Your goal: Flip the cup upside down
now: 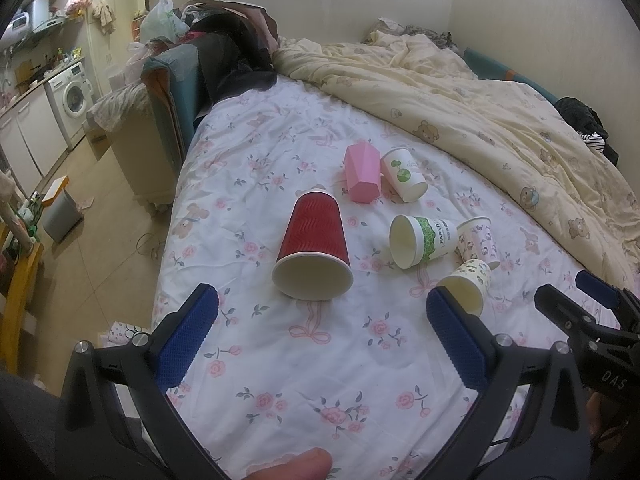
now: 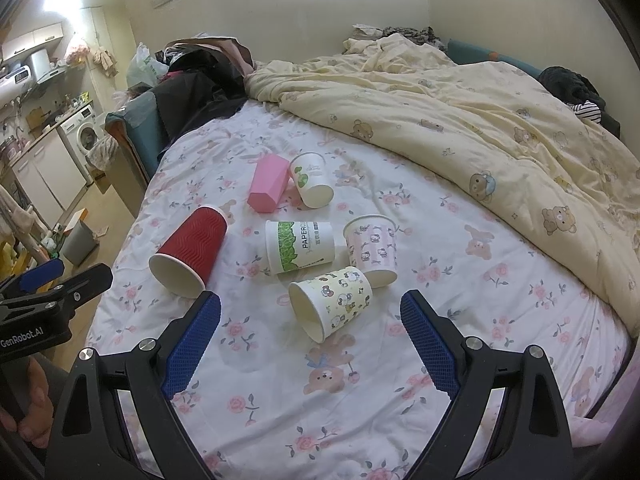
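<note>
Nearest the cameras, both tongs stand wide apart and empty over the flowered bed sheet [image 2: 500, 280]: the left tongs [image 1: 320, 312] frame the open mouth of the red ripple cup [image 1: 312, 248], and the right tongs [image 2: 310, 316] frame the yellow cartoon cup [image 2: 332, 304], whose mouth points toward the right wrist camera. Both of these cups lie on their sides, so neither is flipped yet. Just beyond them lie the green-banded "PAPER" cup [image 2: 300, 246], also on its side, and the pink kitten-print cup [image 2: 372, 248], which seems to lean against its neighbours; farther back the pink faceted cup [image 2: 268, 184] and the white sprout cup [image 2: 312, 184] lie side by side, touching or nearly so. Behind all of them the cream bear-print quilt [image 2: 480, 120] is heaped across the bed. To do this step well, I would pick one cup, likely the nearest to a pair of tongs, and close on its wall around the middle of its length, squeezing only lightly since thin paper will probably crush or turn oval. Then lift clear of the sheet, rotate the wrist until the mouth faces down, and set it on a flat patch, because the soft, wrinkled bedding could let a narrow rim tip. Keep it apart from the neighbouring cups to avoid knocking them.
</note>
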`<action>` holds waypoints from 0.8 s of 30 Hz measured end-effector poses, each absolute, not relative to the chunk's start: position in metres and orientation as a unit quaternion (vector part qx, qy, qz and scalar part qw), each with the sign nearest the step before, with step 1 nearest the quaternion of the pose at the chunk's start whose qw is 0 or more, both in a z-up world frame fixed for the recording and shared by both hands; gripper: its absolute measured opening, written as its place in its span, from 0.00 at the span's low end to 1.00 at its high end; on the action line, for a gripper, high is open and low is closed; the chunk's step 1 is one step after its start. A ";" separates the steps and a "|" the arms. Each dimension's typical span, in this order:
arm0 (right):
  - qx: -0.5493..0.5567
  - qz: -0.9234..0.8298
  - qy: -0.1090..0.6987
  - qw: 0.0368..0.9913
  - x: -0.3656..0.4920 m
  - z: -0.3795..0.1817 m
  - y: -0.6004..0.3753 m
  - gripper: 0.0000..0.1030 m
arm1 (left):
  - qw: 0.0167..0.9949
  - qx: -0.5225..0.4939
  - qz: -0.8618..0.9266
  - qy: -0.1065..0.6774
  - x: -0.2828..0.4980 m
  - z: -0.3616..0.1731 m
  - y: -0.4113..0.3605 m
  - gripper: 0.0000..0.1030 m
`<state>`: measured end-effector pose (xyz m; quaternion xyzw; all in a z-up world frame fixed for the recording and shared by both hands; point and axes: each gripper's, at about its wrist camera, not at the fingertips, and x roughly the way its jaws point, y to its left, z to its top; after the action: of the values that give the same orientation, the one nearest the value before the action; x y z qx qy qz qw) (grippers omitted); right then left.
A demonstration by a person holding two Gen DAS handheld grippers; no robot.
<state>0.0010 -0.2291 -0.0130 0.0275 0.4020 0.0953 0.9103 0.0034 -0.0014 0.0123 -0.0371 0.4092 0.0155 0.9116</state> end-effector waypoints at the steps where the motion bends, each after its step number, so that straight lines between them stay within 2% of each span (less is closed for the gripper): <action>1: 0.029 0.095 0.402 0.910 0.001 -0.013 -0.229 0.91 | 0.912 -0.037 0.015 0.409 0.003 0.011 -0.002 1.00; 11: 0.033 0.095 0.405 0.909 0.001 -0.015 -0.230 0.91 | 0.910 -0.035 0.022 0.413 0.000 -0.005 0.005 1.00; 19: 0.073 0.125 0.440 0.886 0.021 -0.021 -0.223 0.91 | 0.895 -0.071 0.054 0.437 0.015 -0.006 0.033 1.00; 24: 0.102 0.161 0.491 0.850 0.060 -0.036 -0.200 0.91 | 0.876 -0.091 0.089 0.466 0.017 -0.015 0.056 1.00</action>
<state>0.0596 -0.2004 -0.0358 0.1023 0.4914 0.1605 0.8499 0.0170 0.0560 -0.0155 -0.0913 0.4656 0.0888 0.8758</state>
